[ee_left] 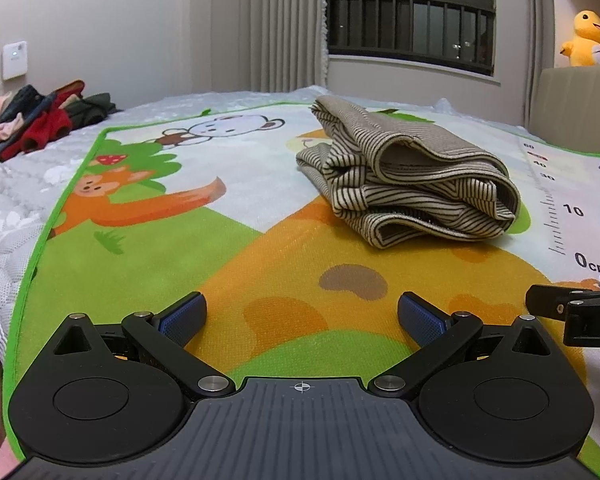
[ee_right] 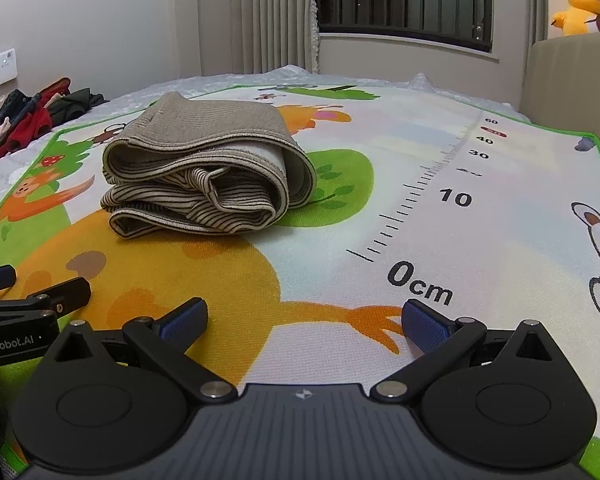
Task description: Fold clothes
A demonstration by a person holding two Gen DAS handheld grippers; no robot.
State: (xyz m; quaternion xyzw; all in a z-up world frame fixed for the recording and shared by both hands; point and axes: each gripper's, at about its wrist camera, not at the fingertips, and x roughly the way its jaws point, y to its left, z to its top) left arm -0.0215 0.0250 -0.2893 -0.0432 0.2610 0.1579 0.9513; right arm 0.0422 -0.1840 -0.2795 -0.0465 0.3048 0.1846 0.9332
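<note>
A beige, black-striped garment (ee_left: 412, 176) lies folded in a thick bundle on the cartoon play mat (ee_left: 148, 264). It also shows in the right wrist view (ee_right: 204, 176), on the mat (ee_right: 480, 240). My left gripper (ee_left: 302, 316) is open and empty, low over the mat, short of the bundle and to its left. My right gripper (ee_right: 304, 322) is open and empty, short of the bundle and to its right. Each gripper's side shows at the edge of the other's view: the right gripper (ee_left: 580, 312) and the left gripper (ee_right: 32, 304).
A pile of unfolded clothes (ee_left: 40, 120) lies at the far left of the bed, also in the right wrist view (ee_right: 32, 116). A beige headboard (ee_left: 580, 104) with a yellow plush toy (ee_left: 586, 38) stands at the right. Curtain and window are behind.
</note>
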